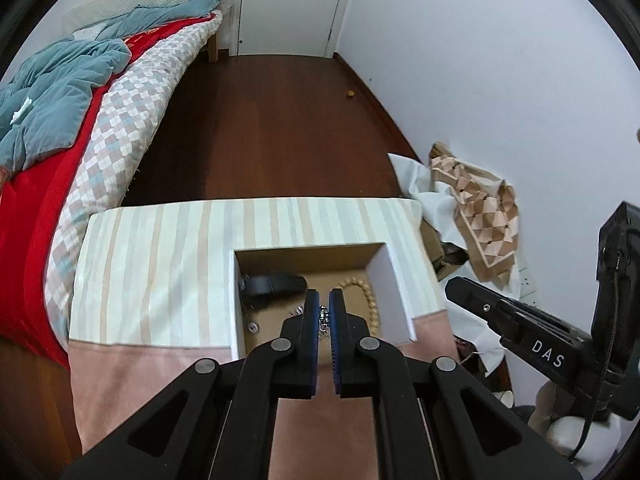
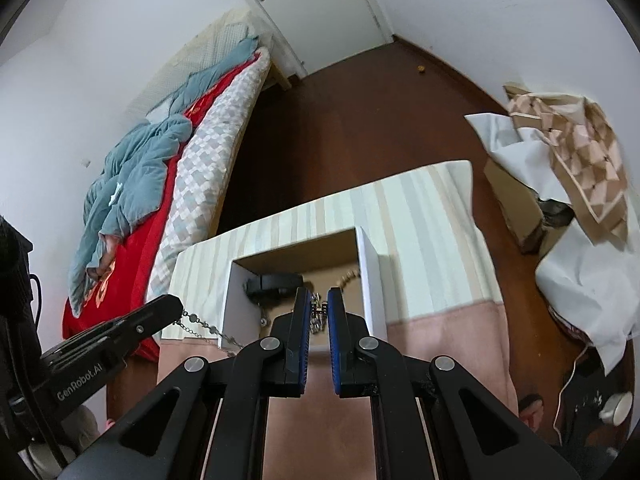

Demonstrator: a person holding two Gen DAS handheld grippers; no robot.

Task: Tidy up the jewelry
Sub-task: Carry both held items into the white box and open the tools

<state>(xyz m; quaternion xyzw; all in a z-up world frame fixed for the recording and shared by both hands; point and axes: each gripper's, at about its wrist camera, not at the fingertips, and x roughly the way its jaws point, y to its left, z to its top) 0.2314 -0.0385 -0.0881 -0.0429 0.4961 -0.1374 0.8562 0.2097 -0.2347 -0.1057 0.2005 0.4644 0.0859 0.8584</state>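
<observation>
Left gripper (image 1: 324,312) clamps a silver chain (image 2: 200,325) that hangs toward the box (image 1: 308,250) opening. Right gripper (image 2: 319,310) is nearly closed over the box; whether it grips the chain's other end, cannot tell. Beads (image 1: 366,294) lie by the right wall, a black item (image 1: 272,284) at the back left. Lower slowly, coil into the free middle floor, and clear the near rim.
</observation>
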